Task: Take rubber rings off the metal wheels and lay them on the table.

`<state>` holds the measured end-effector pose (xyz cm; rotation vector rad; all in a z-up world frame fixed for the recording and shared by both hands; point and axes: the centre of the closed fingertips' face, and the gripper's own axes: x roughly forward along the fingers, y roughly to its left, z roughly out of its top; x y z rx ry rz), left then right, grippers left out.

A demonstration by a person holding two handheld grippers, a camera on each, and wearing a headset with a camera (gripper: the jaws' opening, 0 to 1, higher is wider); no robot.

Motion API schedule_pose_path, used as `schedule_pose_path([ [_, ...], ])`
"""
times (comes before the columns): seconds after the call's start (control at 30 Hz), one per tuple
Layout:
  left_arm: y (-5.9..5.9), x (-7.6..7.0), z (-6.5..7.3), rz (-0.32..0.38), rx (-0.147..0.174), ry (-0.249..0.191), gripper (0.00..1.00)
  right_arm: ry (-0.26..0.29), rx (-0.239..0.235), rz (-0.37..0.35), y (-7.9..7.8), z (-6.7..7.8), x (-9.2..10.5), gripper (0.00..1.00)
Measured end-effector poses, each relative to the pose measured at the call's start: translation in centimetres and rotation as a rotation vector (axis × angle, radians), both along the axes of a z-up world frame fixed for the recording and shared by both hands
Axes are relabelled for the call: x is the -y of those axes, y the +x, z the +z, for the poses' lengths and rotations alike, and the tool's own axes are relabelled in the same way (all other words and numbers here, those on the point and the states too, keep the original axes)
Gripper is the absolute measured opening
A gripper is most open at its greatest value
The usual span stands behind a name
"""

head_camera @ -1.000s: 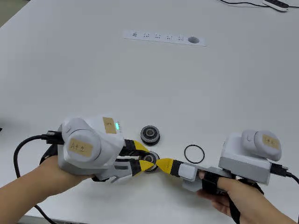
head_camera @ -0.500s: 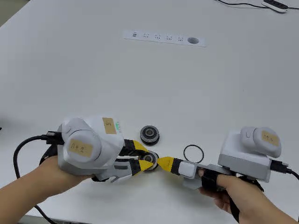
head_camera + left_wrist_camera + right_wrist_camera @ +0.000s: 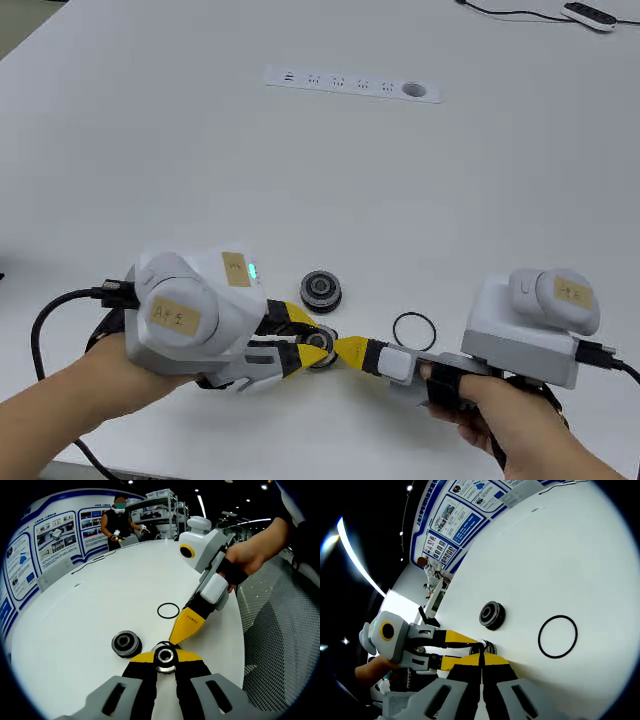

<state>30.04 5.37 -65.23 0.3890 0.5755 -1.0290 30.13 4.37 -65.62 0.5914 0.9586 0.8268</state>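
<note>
My left gripper (image 3: 303, 347) is shut on a small metal wheel (image 3: 320, 348), held just above the table; the wheel (image 3: 165, 658) sits between its yellow jaws. My right gripper (image 3: 345, 348) comes in from the right, its jaws shut, pinching the black rubber ring (image 3: 161, 644) at the wheel's rim (image 3: 487, 646). A second wheel (image 3: 321, 288) with its dark ring lies flat on the table just beyond. One loose rubber ring (image 3: 414, 331) lies on the table to the right, also seen as a ring (image 3: 558, 636) in the right gripper view.
The white table (image 3: 330, 190) stretches away, with a white power strip (image 3: 350, 82) at the far middle. A black cable (image 3: 50, 310) trails from the left gripper. In the left gripper view a person (image 3: 119, 520) stands at the table's far end.
The right hand and its gripper body have shifted a little left and tilted. Both grippers' tips stay at the held wheel.
</note>
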Motion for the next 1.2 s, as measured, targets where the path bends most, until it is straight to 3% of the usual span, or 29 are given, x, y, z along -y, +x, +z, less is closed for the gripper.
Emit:
schedule_pose_path([
  [0.5, -0.03, -0.02, -0.02, -0.018, 0.010, 0.018, 0.12, -0.020, 0.035, 0.046, -0.10, 0.27, -0.51, 0.00],
  [0.83, -0.02, -0.03, -0.04, -0.014, 0.009, 0.014, 0.12, -0.005, 0.037, 0.057, -0.22, 0.67, -0.77, 0.00],
  [0.97, -0.14, 0.01, -0.05, -0.021, 0.009, 0.015, 0.12, -0.032, 0.070, 0.088, -0.48, 0.90, -0.84, 0.00],
  [1.2, -0.18, 0.04, -0.05, -0.023, 0.010, 0.017, 0.12, -0.025, 0.064, 0.082, -0.52, 0.87, -0.71, 0.00],
])
